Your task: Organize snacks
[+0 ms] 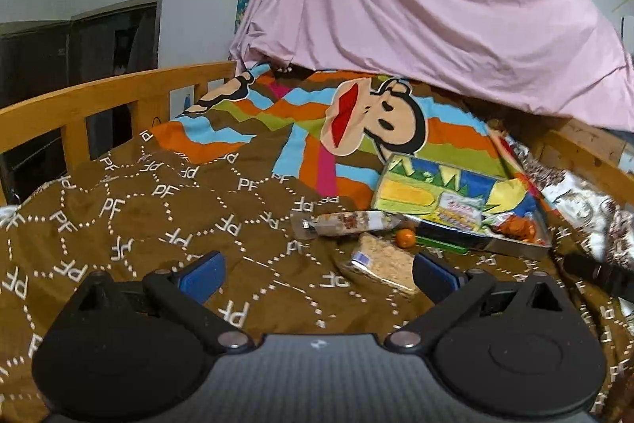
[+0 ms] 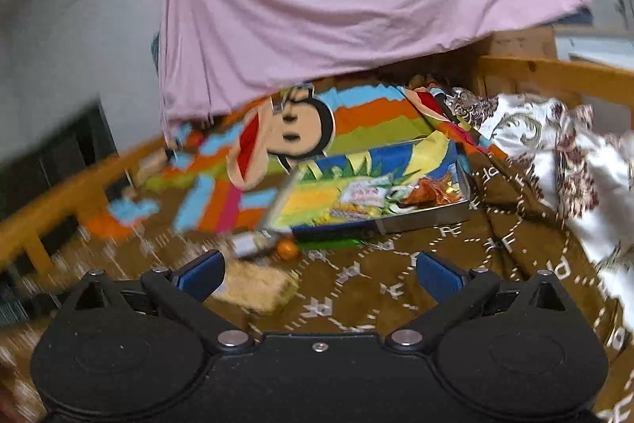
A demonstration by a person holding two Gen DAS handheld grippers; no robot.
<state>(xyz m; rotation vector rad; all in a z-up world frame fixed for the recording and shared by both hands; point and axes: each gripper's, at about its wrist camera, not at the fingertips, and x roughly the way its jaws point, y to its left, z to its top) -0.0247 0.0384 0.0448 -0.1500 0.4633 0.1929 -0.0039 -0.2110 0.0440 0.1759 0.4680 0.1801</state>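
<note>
Fingers [image 1: 200, 274] of left gripper [image 1: 317, 274] wide, holding nothing; right gripper [image 2: 317, 274] fingers also wide, empty. Cracker pack [image 1: 382, 264] by left gripper's right finger; orange [image 1: 405, 238] & tray [image 1: 511, 246] beyond, on bed [image 1: 138, 224].

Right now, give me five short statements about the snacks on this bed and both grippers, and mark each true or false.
1. The left gripper is open and holds nothing. True.
2. The right gripper is shut on the orange fruit. False: it is open and empty, and the small orange fruit lies on the brown bedcover.
3. The tray already holds colourful snack packets. True.
4. The clear pack of pale crispy bars sits inside the tray. False: it lies on the bedcover in front of it.
5. The long clear packet lies outside the tray. True.
</note>
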